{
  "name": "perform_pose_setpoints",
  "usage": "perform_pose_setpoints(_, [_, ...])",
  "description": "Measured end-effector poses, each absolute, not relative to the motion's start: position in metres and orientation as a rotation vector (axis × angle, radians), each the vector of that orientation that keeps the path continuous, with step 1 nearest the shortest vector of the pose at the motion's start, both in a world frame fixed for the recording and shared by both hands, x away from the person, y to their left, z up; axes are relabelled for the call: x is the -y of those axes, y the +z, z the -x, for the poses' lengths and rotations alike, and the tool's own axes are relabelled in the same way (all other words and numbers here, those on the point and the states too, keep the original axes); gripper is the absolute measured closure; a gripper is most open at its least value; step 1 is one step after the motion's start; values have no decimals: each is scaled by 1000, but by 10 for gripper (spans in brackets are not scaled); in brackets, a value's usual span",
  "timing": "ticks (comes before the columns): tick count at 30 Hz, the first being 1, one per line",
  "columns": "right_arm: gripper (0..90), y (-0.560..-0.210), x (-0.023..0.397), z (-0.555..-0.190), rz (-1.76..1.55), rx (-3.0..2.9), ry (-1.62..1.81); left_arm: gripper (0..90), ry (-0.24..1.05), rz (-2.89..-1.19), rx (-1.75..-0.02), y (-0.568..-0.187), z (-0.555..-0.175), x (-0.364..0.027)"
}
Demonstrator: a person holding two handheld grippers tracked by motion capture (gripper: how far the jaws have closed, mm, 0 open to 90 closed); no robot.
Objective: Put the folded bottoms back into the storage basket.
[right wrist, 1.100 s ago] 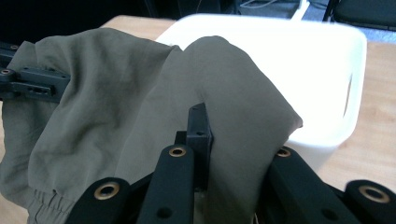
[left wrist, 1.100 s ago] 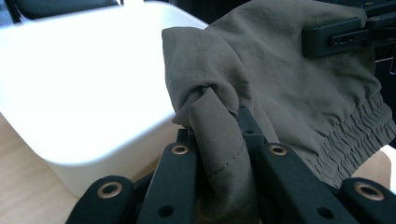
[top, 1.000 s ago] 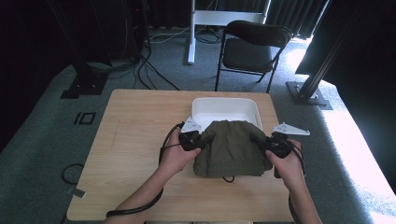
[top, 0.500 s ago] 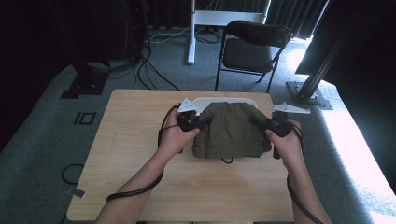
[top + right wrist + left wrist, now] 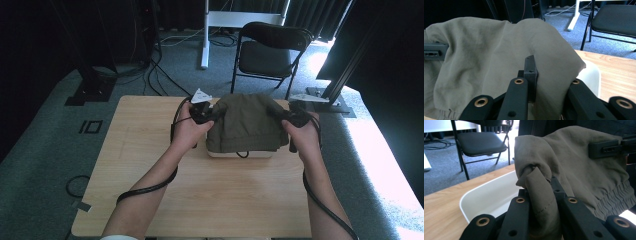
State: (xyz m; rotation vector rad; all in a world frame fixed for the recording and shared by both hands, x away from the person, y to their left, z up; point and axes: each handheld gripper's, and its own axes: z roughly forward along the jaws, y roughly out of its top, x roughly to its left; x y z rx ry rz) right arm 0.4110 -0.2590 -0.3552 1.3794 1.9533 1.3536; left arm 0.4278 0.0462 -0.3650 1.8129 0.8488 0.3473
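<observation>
An olive-green garment (image 5: 247, 122) with an elastic hem hangs spread between my two grippers, above a white bin (image 5: 240, 154) on the wooden table (image 5: 150, 200). My left gripper (image 5: 212, 114) is shut on a bunched fold at the garment's left edge; in the left gripper view the cloth (image 5: 579, 170) is pinched between the black jaws (image 5: 540, 192), over the bin's wall (image 5: 489, 195). My right gripper (image 5: 280, 114) is shut on the right edge, and in its view the cloth (image 5: 486, 50) drapes over the jaws (image 5: 549, 75). The garment hides most of the bin.
A black folding chair (image 5: 270, 52) stands just beyond the table's far edge. A white desk leg (image 5: 205, 35) and floor cables lie behind it. A dark metal stand (image 5: 345, 65) rises at the right. Bare tabletop stretches to the left and toward the person.
Both hands have moved away from the person and upward, lifting the garment off the table. It now hangs over the white bin and hides most of it.
</observation>
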Motion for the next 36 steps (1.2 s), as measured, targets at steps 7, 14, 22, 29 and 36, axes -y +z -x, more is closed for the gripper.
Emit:
perform_pose_setpoints(7, [797, -354, 261, -432, -1416, -1935, 1359, 831, 327, -1785, -877, -363, -449, -47])
perform_pose_setpoints(14, [796, -369, 261, -458, -1472, -1934, 1318, 831, 292, -1768, -926, -375, -469, -44])
perform_pose_setpoints(22, [796, -405, 261, -476, -1535, -1963, 1263, 831, 302, -1839, -986, -409, -487, -34])
perform_pose_setpoints(29, [795, -426, 261, -487, -1569, -1968, 1219, 831, 300, -1863, -1010, -422, -494, -28])
perform_pose_setpoints(36, [795, -445, 258, -499, -1606, -2001, 1156, 829, 276, -1890, -1067, -440, -504, -29])
